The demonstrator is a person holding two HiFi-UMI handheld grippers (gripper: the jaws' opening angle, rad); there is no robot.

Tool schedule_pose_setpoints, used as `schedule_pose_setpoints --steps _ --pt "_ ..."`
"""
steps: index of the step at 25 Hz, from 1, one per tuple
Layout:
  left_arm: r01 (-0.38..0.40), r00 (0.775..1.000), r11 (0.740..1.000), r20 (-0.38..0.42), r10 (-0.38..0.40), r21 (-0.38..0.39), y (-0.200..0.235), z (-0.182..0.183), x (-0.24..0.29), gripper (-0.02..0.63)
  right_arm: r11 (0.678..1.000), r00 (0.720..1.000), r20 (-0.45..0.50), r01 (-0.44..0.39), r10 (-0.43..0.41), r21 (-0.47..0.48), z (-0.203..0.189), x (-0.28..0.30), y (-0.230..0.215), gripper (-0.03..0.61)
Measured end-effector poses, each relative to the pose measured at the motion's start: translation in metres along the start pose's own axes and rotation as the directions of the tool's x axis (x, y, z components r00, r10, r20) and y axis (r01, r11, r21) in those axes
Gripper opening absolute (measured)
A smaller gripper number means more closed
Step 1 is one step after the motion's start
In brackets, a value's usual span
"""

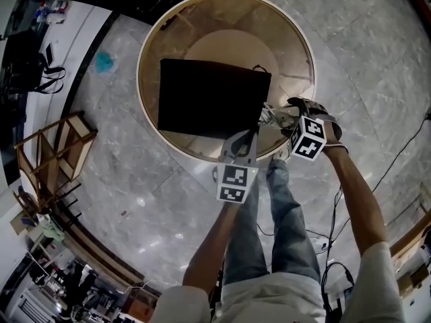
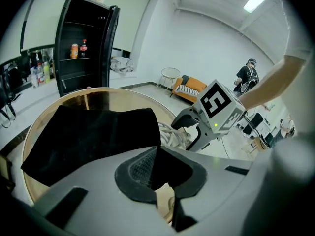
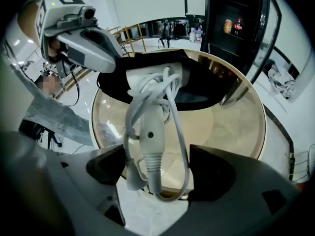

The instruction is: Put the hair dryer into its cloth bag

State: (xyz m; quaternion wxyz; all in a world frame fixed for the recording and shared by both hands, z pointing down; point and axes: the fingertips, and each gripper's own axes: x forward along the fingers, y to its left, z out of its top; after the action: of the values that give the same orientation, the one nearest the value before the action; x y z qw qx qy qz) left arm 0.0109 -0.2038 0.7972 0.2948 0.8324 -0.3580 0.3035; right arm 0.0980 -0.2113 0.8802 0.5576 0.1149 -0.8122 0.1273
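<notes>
One rigid plastic body plus one loose cord: that is how I judge the hair dryer [image 3: 150, 127], which is white and hard-shelled, probably smooth enough to slide on the pads, and likely heaviest toward its head. Its head end lies at the mouth of the cloth bag [image 3: 197, 85], and its handle points back toward me, out over the near edge of the round table [image 1: 151, 46]. The cord [image 3: 181, 132] is wound in slack loops round the handle and could snag on the fabric. The best hold, in my judgement, is across the handle just above the ribbed collar, trapping the loops with it. My right gripper [image 3: 152, 168] stands with fingers wide apart on either side of that handle, neither pad touching. The bag is black and limp and would likely collapse if unsupported. My left gripper [image 2: 157, 173] is clamped on its near edge, holding that edge up.
</notes>
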Motion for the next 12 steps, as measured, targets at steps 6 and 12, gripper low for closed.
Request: schedule_pose_setpoints --steps 6,12 --pt "0.002 1.0 1.0 0.0 -0.002 0.001 0.0 0.003 0.003 0.04 1.0 1.0 0.011 0.001 0.0 -0.024 0.001 0.003 0.001 0.385" --pt "0.005 1.0 1.0 0.001 -0.005 0.001 0.0 0.003 0.003 0.04 0.995 0.999 0.011 -0.03 0.031 -0.098 0.003 0.001 0.017 0.245"
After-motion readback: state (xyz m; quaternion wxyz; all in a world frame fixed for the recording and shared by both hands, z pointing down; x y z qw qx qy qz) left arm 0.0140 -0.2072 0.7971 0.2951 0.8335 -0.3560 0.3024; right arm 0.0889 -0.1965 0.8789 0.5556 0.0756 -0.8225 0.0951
